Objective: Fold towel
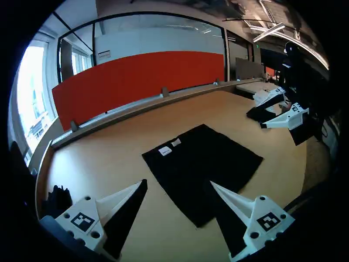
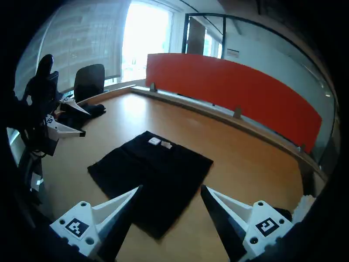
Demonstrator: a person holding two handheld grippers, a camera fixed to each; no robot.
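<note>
A black towel (image 1: 200,170) (image 2: 152,179) lies spread flat on the wooden table (image 1: 109,153), with two small white labels (image 1: 165,151) near its far edge. My left gripper (image 1: 178,182) hovers open above the towel's near edge, its right fingertip over the cloth and nothing between the fingers. My right gripper (image 2: 171,187) also stands open over the opposite near edge, holding nothing. Each gripper shows in the other's view: the right gripper (image 1: 261,115) at the far right, and the left gripper (image 2: 86,123) at the far left, held by a person in dark clothing.
An orange divider panel (image 1: 144,81) (image 2: 235,89) runs along the table's far side. A dark heap of cloth (image 2: 89,110) (image 1: 56,198) lies near a table corner, with an office chair (image 2: 89,81) behind it. A white cloth (image 2: 305,203) sits at the table's right edge.
</note>
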